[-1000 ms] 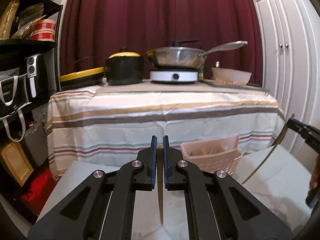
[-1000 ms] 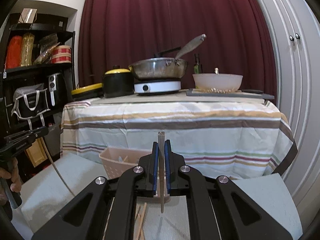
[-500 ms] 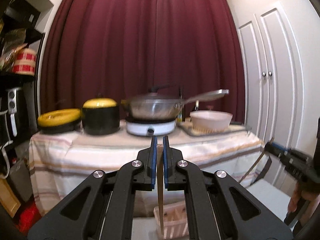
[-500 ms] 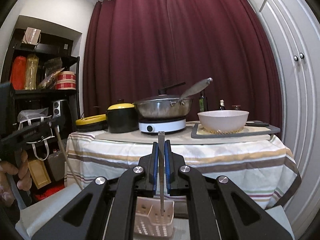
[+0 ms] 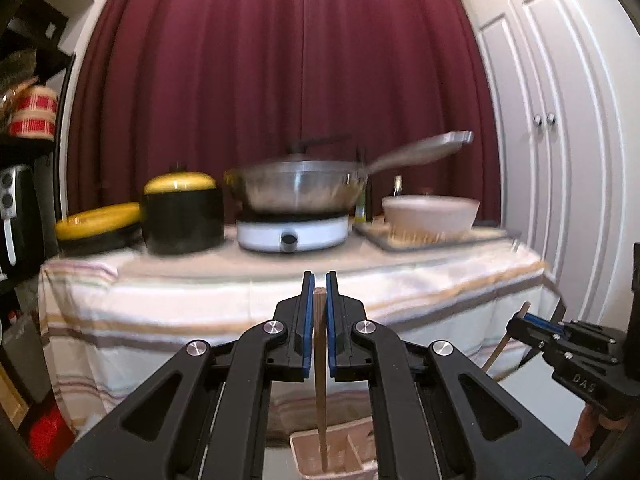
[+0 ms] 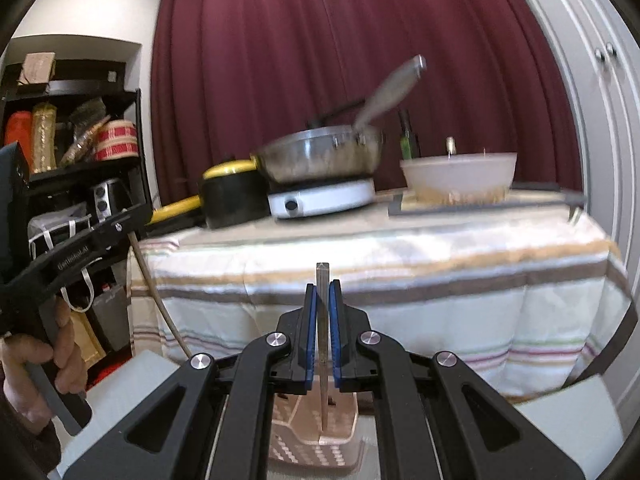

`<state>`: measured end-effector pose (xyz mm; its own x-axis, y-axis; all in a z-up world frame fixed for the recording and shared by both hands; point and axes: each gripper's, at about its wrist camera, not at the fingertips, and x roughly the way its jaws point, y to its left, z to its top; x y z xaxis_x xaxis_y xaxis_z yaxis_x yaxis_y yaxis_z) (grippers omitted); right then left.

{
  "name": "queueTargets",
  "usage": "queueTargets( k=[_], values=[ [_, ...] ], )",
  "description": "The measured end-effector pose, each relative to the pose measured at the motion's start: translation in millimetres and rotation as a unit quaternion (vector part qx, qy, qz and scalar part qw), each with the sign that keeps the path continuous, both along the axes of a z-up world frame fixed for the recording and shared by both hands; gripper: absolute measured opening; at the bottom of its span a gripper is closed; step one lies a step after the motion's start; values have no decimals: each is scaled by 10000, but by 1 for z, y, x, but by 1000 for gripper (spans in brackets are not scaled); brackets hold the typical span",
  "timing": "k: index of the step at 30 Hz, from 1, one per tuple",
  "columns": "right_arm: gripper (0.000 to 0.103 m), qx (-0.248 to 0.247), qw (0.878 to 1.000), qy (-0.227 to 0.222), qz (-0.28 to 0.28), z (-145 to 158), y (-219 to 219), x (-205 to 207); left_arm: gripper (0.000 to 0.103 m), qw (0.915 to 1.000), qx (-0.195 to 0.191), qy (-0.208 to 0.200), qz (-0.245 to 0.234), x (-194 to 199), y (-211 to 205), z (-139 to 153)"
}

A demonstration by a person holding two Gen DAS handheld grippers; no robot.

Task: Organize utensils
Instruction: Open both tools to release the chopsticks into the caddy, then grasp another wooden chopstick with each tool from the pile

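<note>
My left gripper (image 5: 319,280) is shut on a wooden chopstick (image 5: 320,380) that hangs straight down, its tip over the pink utensil basket (image 5: 340,458). My right gripper (image 6: 322,288) is shut on a grey chopstick (image 6: 323,360), also vertical, its tip over the same basket (image 6: 316,440). The right gripper shows at the right of the left wrist view (image 5: 524,322). The left gripper shows at the left of the right wrist view (image 6: 136,216), with its chopstick (image 6: 160,300) slanting down.
A table with a striped cloth (image 5: 240,304) stands behind, with a black and yellow pot (image 5: 182,212), a pan on a white hotplate (image 5: 292,232) and a white bowl (image 5: 430,214). A dark shelf (image 6: 60,168) stands left, white cupboard doors (image 5: 552,160) right.
Both grippers rose with their chopsticks from near the grey surface; the basket now lies below both chopstick tips. Both stay shut.
</note>
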<state>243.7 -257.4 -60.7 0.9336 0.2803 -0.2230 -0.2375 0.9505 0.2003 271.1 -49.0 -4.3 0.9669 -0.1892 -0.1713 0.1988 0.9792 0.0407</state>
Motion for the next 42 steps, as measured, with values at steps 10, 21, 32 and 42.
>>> queueTargets(
  k=[10,21,32,42],
  values=[
    [45,-187,9992,348,-21,-26,11,2,56,9988,135,456,118,5,3,-44],
    [56,-496,9983,39,-290,-15,5,-61,72,9980,57,568,276,-52,20,-52],
    [56,-647,9961,330,-497,-61,2,-131,72,9944,153,924,490,-125,34,-102],
    [48,-1149,9899,729,-403,-135,9,-187,70,9842,209,1593,738,-178,48,-168]
  ],
)
